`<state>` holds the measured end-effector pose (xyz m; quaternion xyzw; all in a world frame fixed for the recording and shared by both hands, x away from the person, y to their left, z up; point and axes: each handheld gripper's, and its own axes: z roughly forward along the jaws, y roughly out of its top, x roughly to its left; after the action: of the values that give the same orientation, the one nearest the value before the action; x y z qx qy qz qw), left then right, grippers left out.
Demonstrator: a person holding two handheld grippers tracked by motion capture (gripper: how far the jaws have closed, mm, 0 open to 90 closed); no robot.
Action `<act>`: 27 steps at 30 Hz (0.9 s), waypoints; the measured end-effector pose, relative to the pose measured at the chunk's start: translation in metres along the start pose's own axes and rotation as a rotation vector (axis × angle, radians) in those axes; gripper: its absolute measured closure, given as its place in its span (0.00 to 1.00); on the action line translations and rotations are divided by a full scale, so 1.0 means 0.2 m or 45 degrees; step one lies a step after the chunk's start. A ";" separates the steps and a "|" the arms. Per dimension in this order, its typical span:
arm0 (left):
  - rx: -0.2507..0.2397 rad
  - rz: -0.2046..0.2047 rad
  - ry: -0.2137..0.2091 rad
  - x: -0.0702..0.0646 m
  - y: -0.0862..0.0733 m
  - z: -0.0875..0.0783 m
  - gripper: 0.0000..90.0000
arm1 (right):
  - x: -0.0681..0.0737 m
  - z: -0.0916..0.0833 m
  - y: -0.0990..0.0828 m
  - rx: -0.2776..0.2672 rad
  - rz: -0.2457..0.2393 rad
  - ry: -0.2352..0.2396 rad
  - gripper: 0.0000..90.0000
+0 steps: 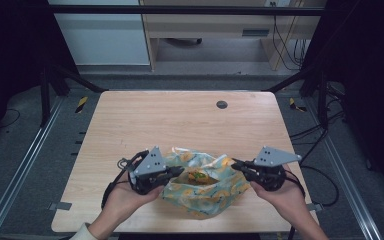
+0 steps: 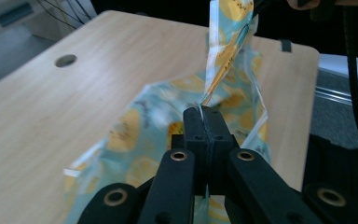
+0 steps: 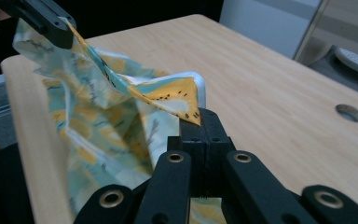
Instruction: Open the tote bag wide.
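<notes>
A patterned plastic bag (image 1: 202,186) in pale blue and yellow lies near the front edge of the counter (image 1: 180,117), between the two hands. The left gripper (image 1: 176,173) has its fingers (image 2: 196,128) closed on one edge of the bag's rim; the right gripper (image 1: 236,164) has its fingers (image 3: 214,128) closed on the opposite edge. The rim stretches side to side between them, each hand equally near. Spreading the mouth would probably call for pulling the grippers apart along this line.
</notes>
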<state>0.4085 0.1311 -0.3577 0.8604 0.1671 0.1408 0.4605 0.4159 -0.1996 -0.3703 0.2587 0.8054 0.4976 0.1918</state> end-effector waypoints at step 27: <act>0.260 -0.019 -0.036 -0.04 -0.52 0.30 0.99 | 0.13 0.16 -0.50 0.305 0.080 0.125 0.98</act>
<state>0.4091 0.1362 -0.4779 0.9034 0.1804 0.1076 0.3737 0.3904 -0.1979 -0.4761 0.2802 0.8590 0.4155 0.1043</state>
